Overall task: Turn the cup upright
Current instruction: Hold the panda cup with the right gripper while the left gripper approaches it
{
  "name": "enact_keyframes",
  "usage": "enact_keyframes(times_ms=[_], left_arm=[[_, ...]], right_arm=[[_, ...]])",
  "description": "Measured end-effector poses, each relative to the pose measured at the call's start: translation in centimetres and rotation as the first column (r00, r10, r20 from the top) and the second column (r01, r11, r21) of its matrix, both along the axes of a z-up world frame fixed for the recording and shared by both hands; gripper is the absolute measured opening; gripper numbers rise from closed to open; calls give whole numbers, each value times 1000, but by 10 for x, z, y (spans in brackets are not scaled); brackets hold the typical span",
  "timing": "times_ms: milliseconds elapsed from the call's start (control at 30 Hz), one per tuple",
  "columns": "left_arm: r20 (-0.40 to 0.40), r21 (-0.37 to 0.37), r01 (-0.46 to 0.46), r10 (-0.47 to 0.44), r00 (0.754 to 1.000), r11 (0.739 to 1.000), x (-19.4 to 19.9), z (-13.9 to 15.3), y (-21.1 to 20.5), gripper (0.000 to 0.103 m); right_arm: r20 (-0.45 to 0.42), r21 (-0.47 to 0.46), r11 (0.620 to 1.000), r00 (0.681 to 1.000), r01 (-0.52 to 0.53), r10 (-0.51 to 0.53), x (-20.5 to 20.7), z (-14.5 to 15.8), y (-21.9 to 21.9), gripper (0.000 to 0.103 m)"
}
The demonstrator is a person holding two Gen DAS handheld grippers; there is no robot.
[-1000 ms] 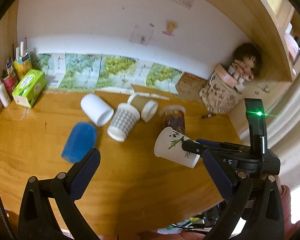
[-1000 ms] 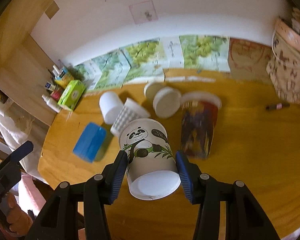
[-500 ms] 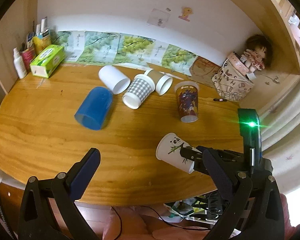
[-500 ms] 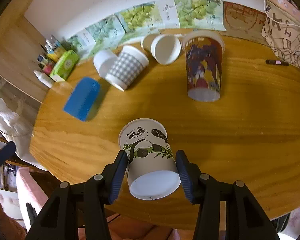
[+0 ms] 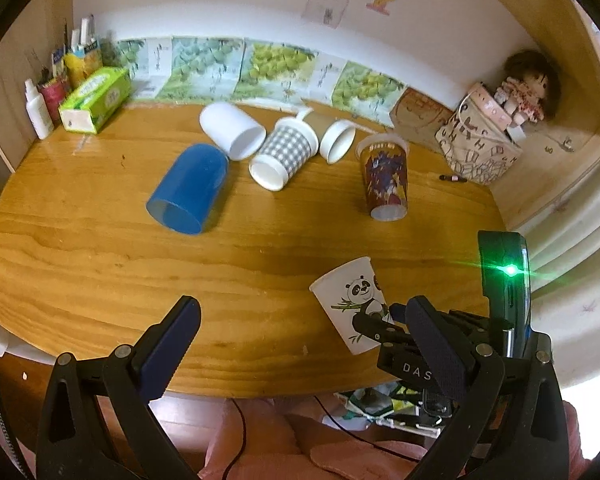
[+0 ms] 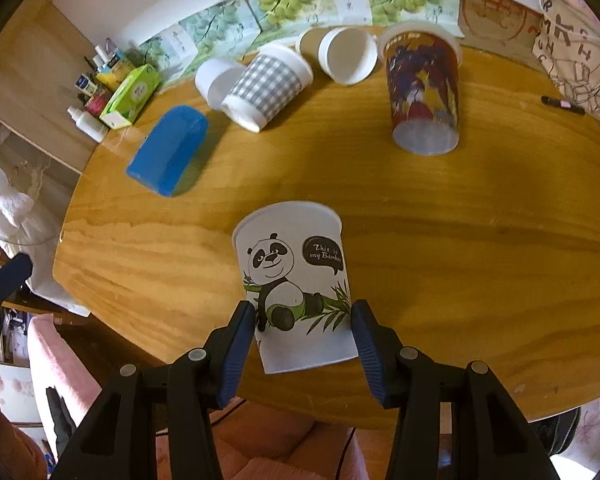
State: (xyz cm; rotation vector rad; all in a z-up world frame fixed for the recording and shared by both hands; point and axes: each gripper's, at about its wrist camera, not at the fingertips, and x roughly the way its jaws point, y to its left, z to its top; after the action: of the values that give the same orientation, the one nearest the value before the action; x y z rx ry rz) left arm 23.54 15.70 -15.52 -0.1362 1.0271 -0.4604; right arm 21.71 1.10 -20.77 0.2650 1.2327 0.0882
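My right gripper (image 6: 303,322) is shut on a white paper cup with a panda print (image 6: 296,280). It grips the cup's lower part; the cup stands nearly upright, mouth up, above the wooden table's (image 6: 460,240) near edge. In the left wrist view the panda cup (image 5: 352,304) tilts slightly left, held by the right gripper (image 5: 384,322) at lower right. My left gripper (image 5: 300,340) is open and empty, near the table's (image 5: 100,272) front edge.
Further back, a blue cup (image 5: 188,190), a white cup (image 5: 232,134), a checked cup (image 5: 286,154) and a brown-and-white cup (image 5: 336,142) lie on their sides. A printed cup (image 5: 386,178) stands mouth up. A tissue box (image 5: 96,100), bottles and a patterned bag (image 5: 480,148) line the back.
The right gripper has drawn the panda cup back toward the table's near edge and turned it from bottom-toward-camera to nearly upright. The left gripper has pulled back and stays open.
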Motion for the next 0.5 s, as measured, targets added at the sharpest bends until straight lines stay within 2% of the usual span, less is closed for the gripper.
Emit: enact_keyframes(times_ms=[200,500], left_arm=[[-111,-4,37,-37,993,999,12,-22,-11,102],[-200,14,89,-84,976,996,22,-44,-30,102]], right_arm=[[-25,54,999,1000,3,-2,-3,-10,-2,47],[-39,148,989,999,10,-4,-4,-18,-13,48]])
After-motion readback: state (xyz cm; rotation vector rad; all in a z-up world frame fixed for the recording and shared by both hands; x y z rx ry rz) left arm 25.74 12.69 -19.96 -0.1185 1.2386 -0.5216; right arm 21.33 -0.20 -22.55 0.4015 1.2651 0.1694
